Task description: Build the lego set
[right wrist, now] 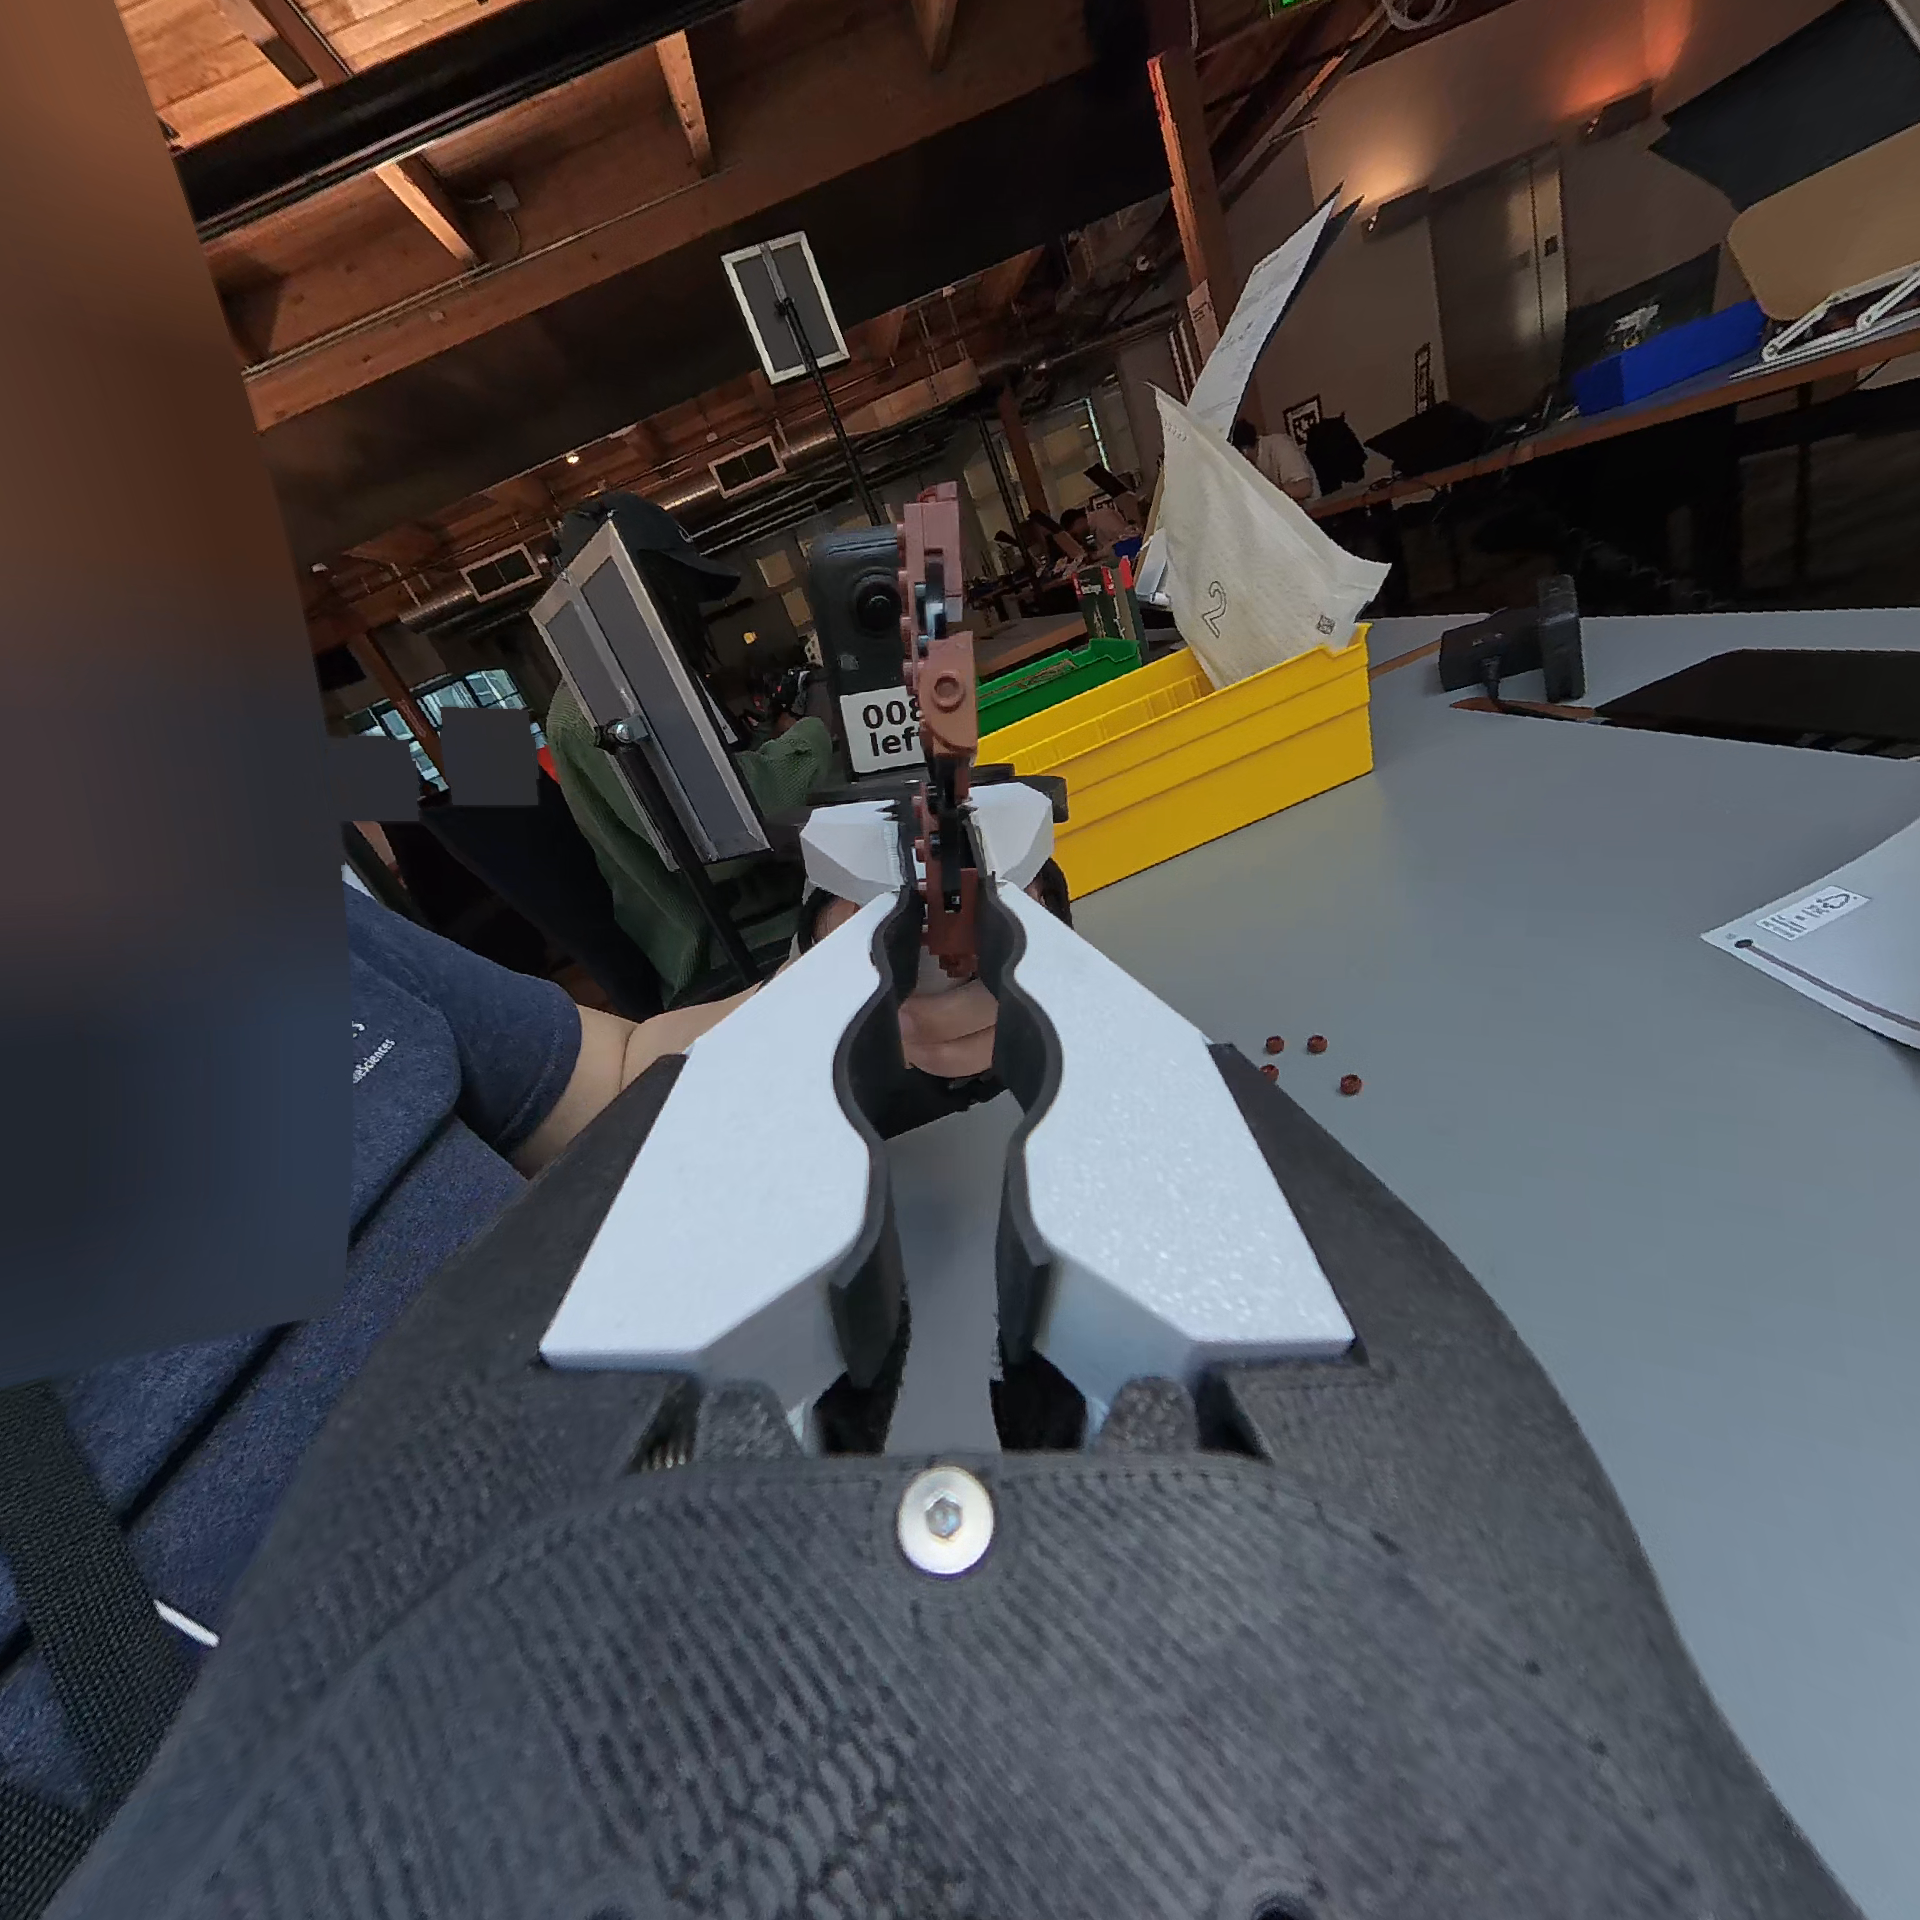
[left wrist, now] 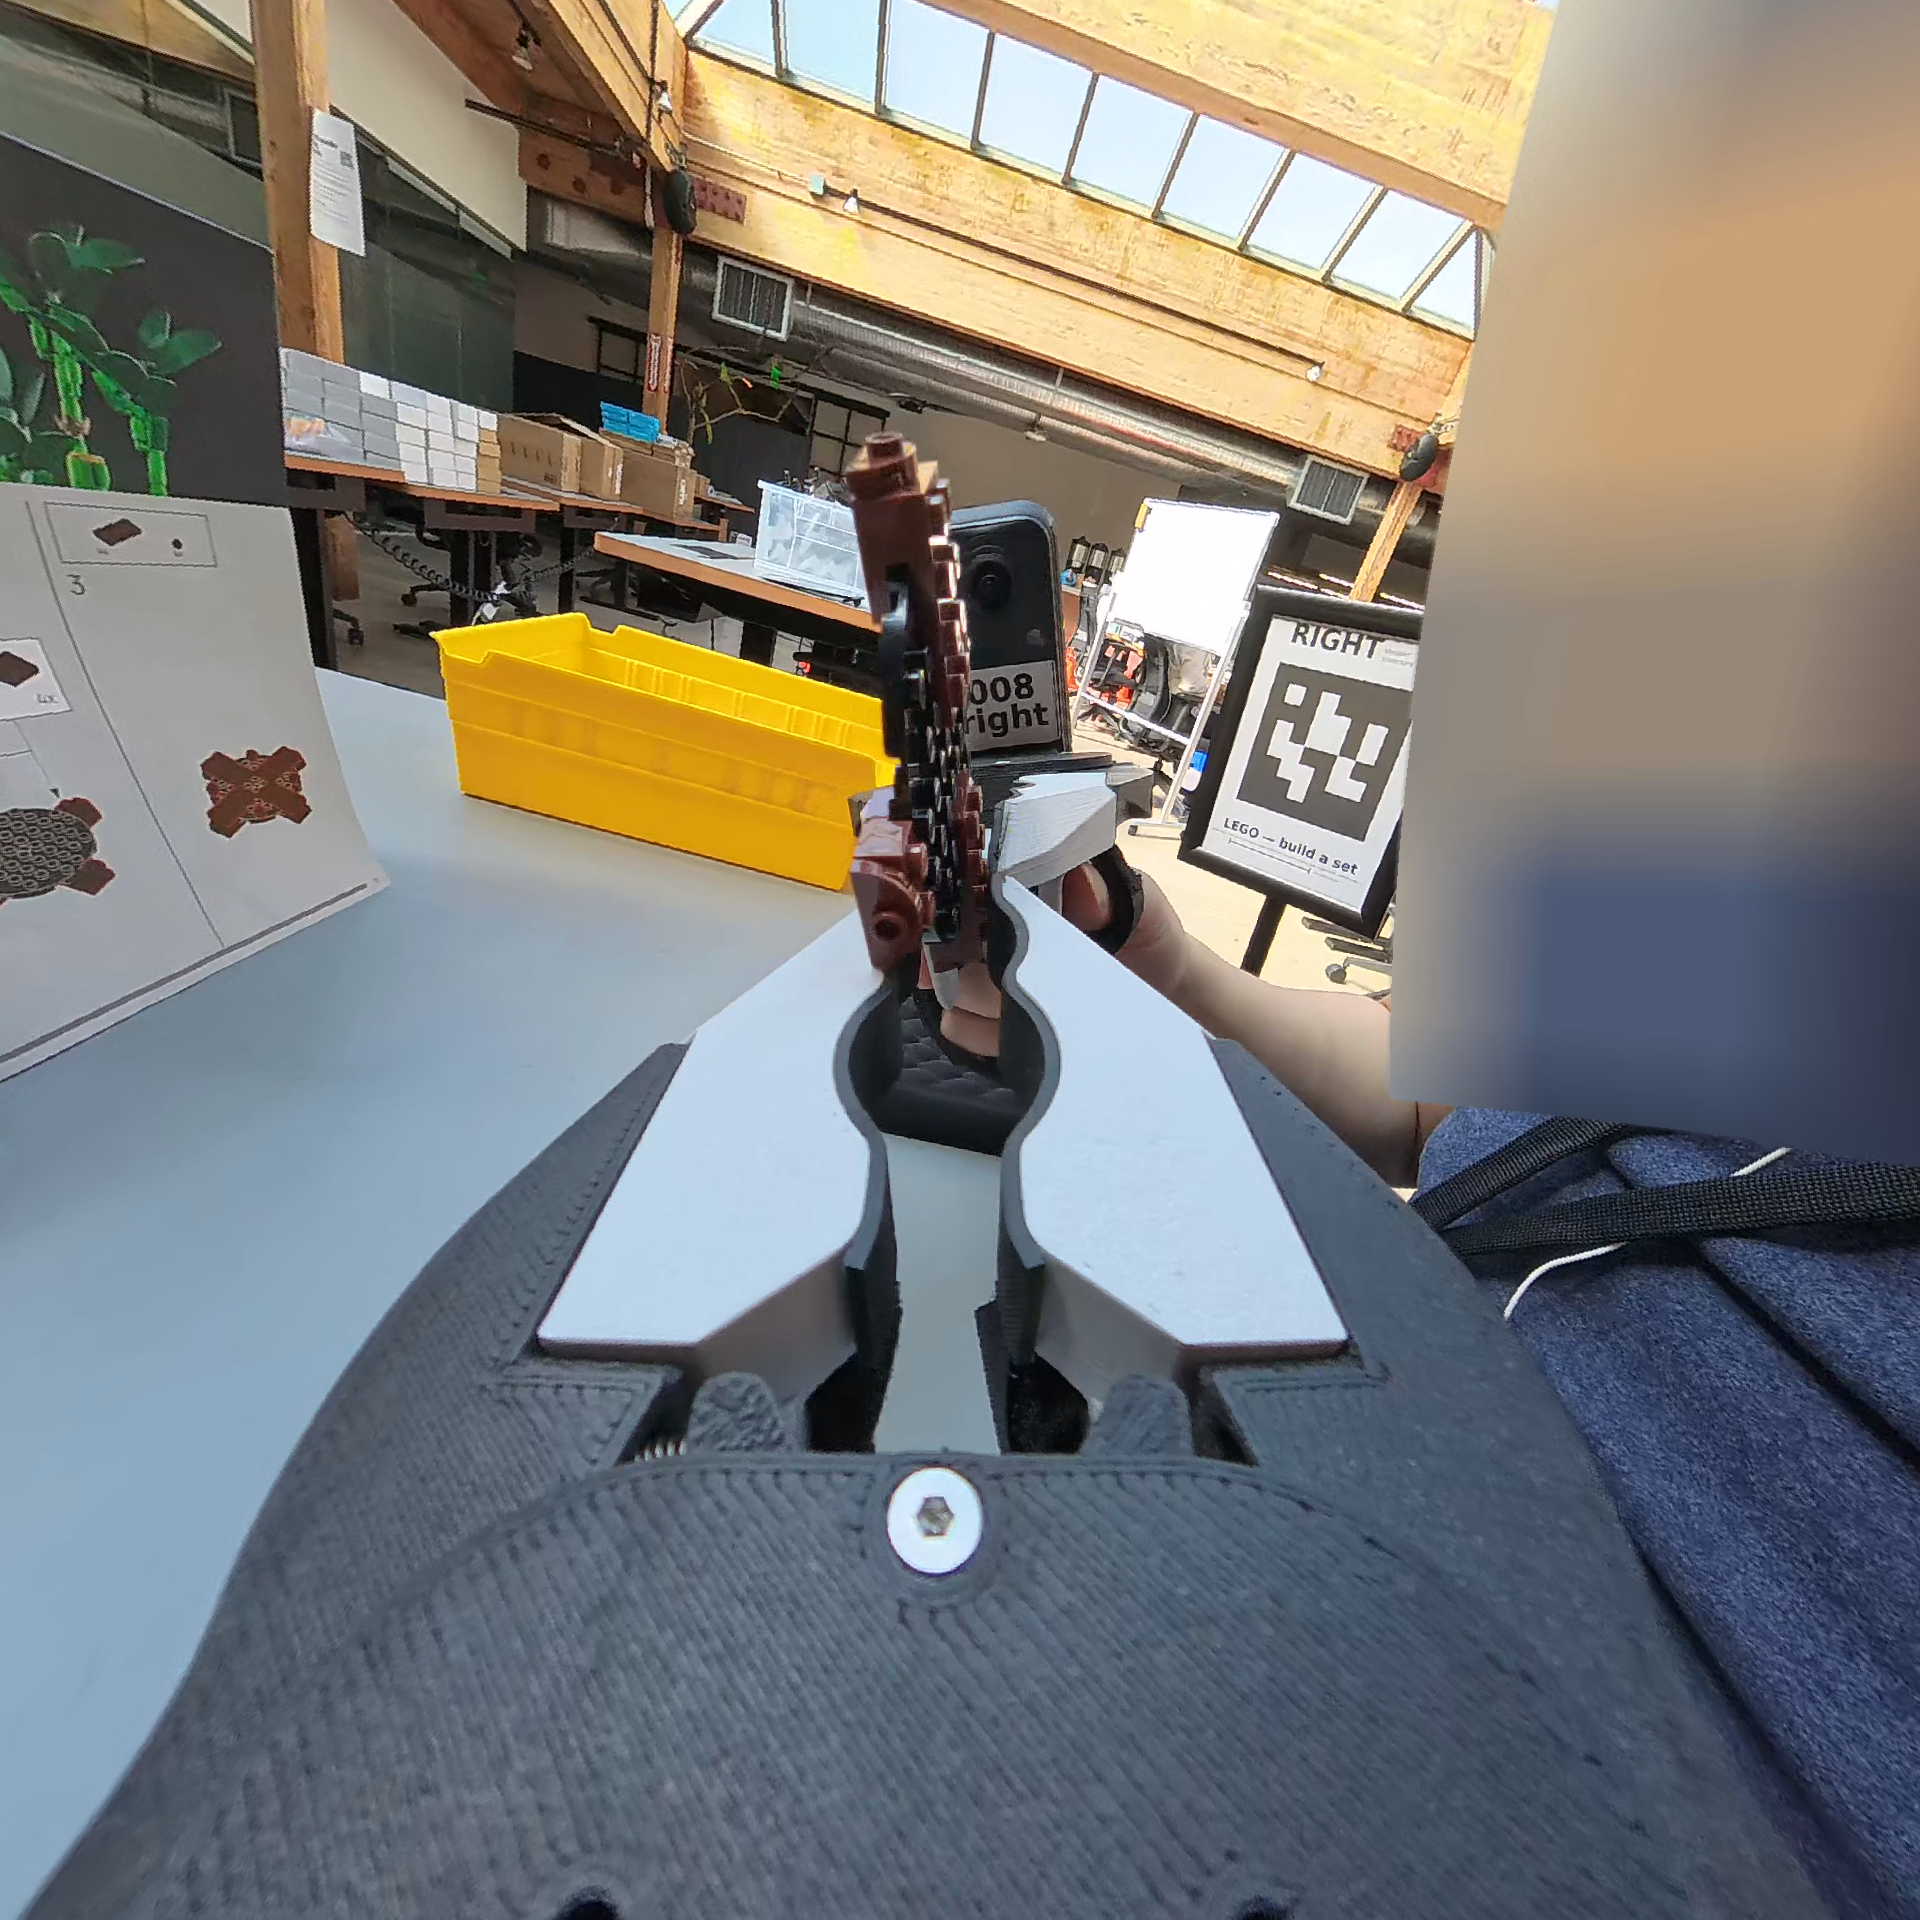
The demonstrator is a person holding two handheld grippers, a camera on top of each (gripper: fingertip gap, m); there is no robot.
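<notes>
1. The brown-and-black lego assembly [left wrist: 920,727] is held on edge in the air above the grey table [left wrist: 312,1143], pinched from opposite sides by the left gripper [left wrist: 940,935] and the right gripper [right wrist: 945,914].
2. Pressure should be kept square to the plates, so layers are seated, not levered apart.
3. Studded, hard plastic is seen; 4 small round brown studs [right wrist: 1311,1060] are left on the table, near a glossy yellow bin [right wrist: 1195,748].

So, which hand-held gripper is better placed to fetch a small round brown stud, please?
Probably right: the small round brown studs lie on the grey table beside the right hand-held gripper.
</notes>
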